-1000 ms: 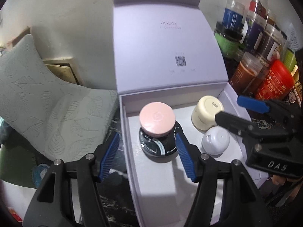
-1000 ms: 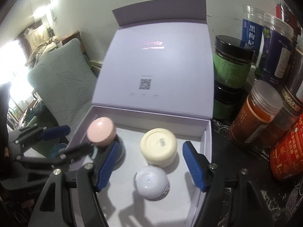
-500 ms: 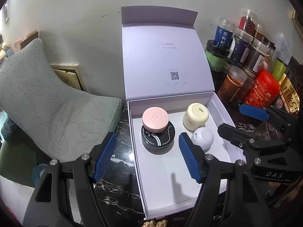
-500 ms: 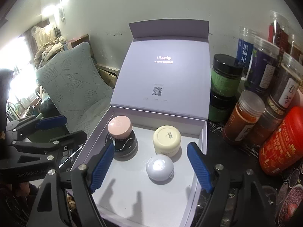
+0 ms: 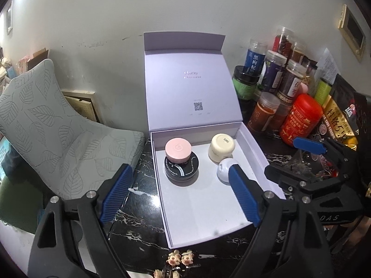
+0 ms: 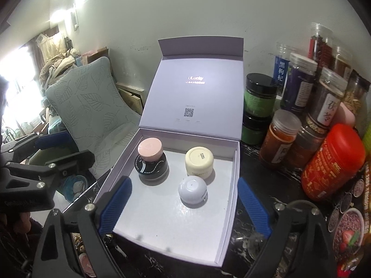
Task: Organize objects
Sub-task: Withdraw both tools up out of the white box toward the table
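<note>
Dim, cool indoor light. In the right wrist view a window (image 6: 14, 97) at the left edge is blown out to white, and a glare patch sits on the box lid (image 6: 197, 88). Soft shadows fall beside the jars. Fisheye bending and dark vignetting mark the corners.

Left gripper (image 5: 180, 192) and right gripper (image 6: 185, 206) point downward, jaws just opened wide, nothing gripped.

One open lilac box (image 6: 228, 192). Inside it, four small jars: one pink-lidded jar (image 6: 149, 149) stacked on one black jar (image 6: 151, 168) at far left, one cream jar (image 6: 199, 162) at far right, one white jar (image 6: 192, 191) nearer. One leaf-patterned cushion (image 6: 90, 106) to the left. Two grippers.
</note>
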